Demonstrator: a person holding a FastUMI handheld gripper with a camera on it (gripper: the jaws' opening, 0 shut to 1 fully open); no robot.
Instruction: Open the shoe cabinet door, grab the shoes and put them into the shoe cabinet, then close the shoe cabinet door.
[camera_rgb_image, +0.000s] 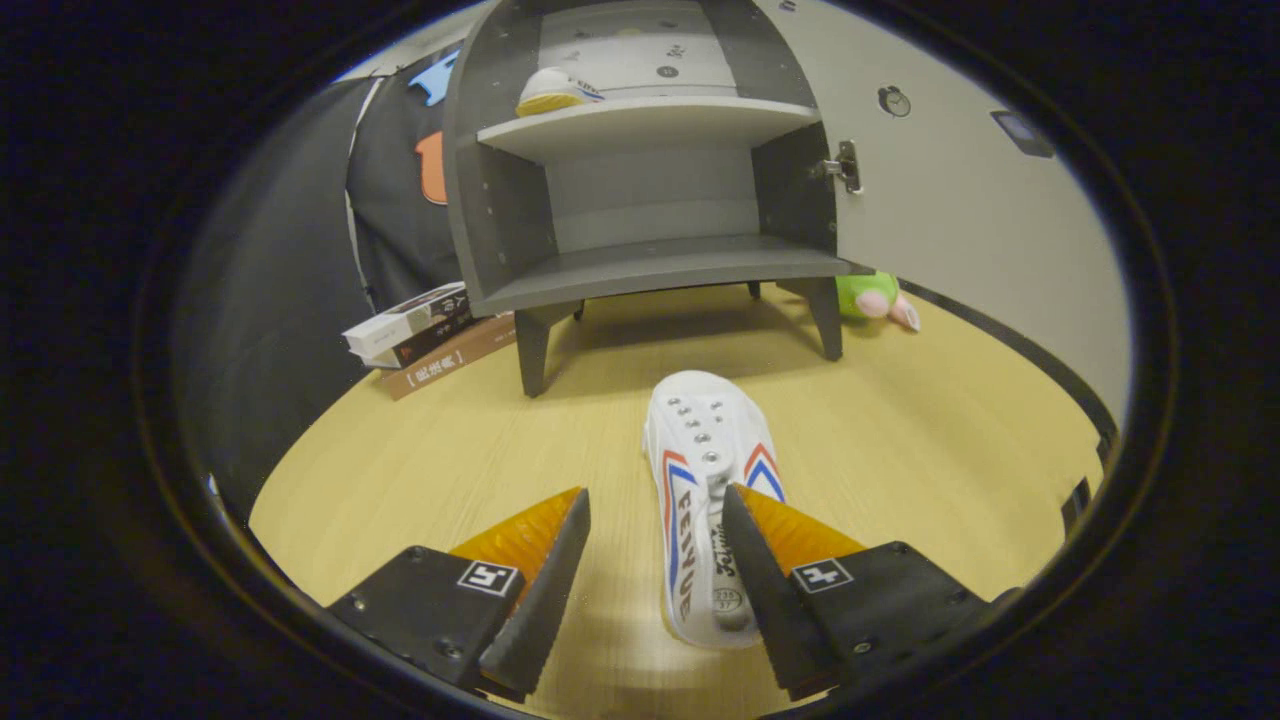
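Here hand-held gripper (655, 520) gapes around shoe (705, 470), cabinet (640, 270) beyond.

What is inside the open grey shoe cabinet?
One white shoe with a yellow sole lies on the upper shelf of the grey shoe cabinet; the lower shelf shows nothing. Open gripper straddles the second white shoe.

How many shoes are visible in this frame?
2. One shoe lies on the table between the open tool's fingers, nearer the right finger; another shoe sits on the cabinet's upper shelf.
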